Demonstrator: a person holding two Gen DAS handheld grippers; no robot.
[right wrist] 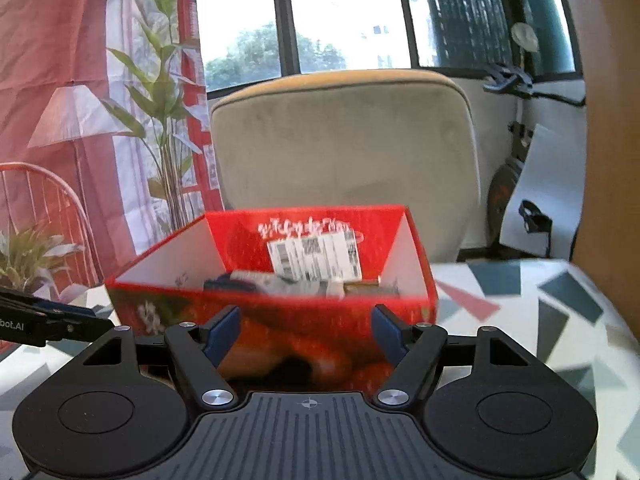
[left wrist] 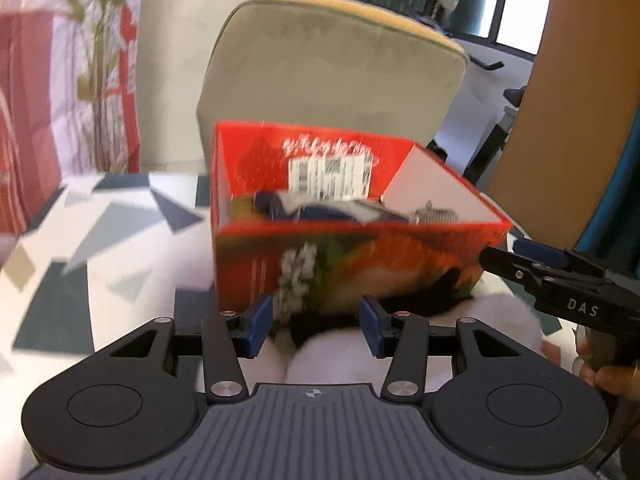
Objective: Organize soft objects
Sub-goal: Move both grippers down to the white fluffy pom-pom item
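An open red cardboard box (left wrist: 360, 256) stands on a table with a patterned cloth; it also shows in the right wrist view (right wrist: 276, 320). Inside lie soft items, dark blue and white (left wrist: 320, 210), blurred, also seen in the right wrist view (right wrist: 280, 282). A white and black soft object (left wrist: 340, 344) lies on the table in front of the box, just beyond my left gripper (left wrist: 316, 326), which is open and empty. My right gripper (right wrist: 306, 334) is open and empty, close to the box's front wall. It appears at the right of the left wrist view (left wrist: 536, 258).
A beige upholstered chair (left wrist: 332, 76) stands behind the table, also seen in the right wrist view (right wrist: 344, 152). The patterned tablecloth (left wrist: 80, 248) spreads left of the box. A curtain with plant print (right wrist: 80, 100) hangs at the left. A brown panel (left wrist: 580, 60) stands at the right.
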